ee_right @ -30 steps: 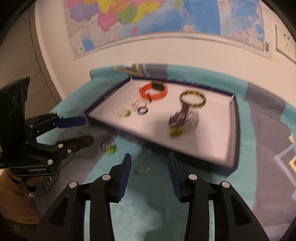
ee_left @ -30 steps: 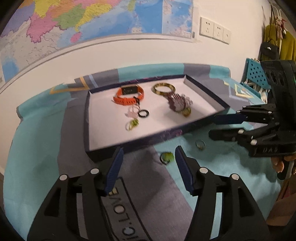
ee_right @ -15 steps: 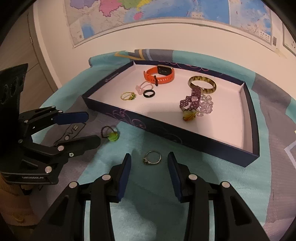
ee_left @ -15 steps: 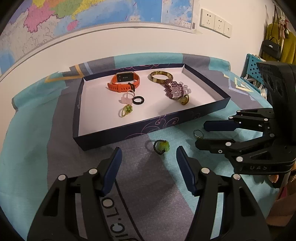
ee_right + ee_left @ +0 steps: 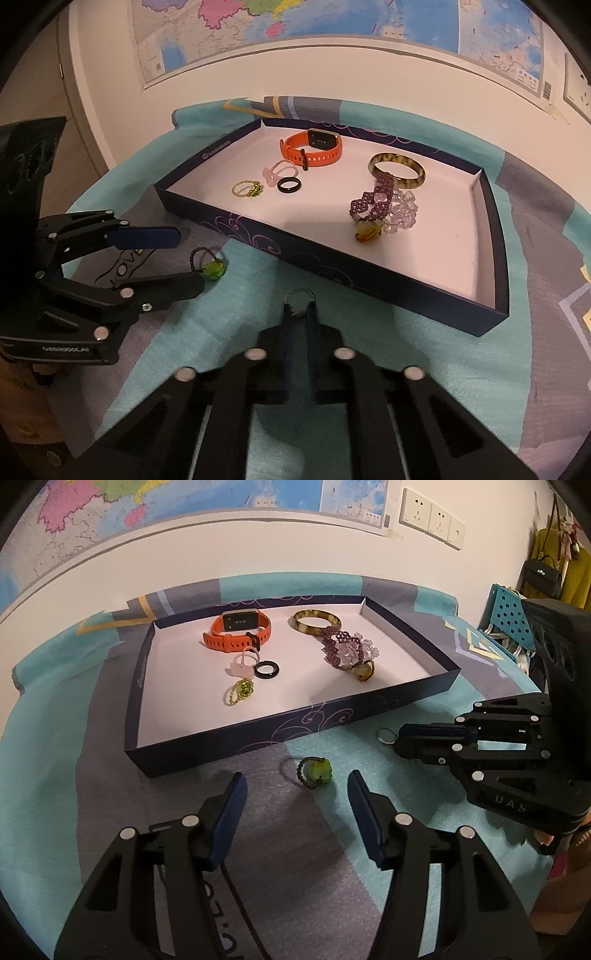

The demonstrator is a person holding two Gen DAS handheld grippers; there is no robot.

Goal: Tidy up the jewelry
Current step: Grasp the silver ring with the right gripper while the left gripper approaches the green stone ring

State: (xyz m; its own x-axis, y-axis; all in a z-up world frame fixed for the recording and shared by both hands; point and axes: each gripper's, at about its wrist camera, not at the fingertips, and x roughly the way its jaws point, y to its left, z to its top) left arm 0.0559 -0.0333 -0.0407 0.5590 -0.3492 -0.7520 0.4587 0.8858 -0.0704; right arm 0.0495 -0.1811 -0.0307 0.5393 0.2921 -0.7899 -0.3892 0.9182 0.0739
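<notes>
The right gripper [image 5: 300, 314] had just closed, its jaws pinched on the thin silver ring [image 5: 300, 296], whose loop stood out past the fingertips, just short of the tray's near wall [image 5: 369, 284]; the left gripper [image 5: 295, 797] stood about half open and held nothing, its jaws having just narrowed a little, with the green bead ring [image 5: 314, 771] lying on the cloth between its fingertips and the same near wall.

To do the step well, I judged the pinch on so fine a band should be kept firm and the hand lifted straight up before going forward, since the hold looked slight and a twist could flick the ring loose; the left fingers needed to settle either side of the bead ring before closing.

The tray's near wall was the edge to clear; a low carry would catch it. Inside the tray, the near half of the floor [image 5: 317, 229] lay bare, while farther from that wall sat the orange watch [image 5: 314, 147], the amber bangle [image 5: 399, 170], the beaded bracelet [image 5: 380, 210], and three small rings; the bare floor gave the safest drop. The two grippers worked near each other before that wall, so crossing paths was a risk.
</notes>
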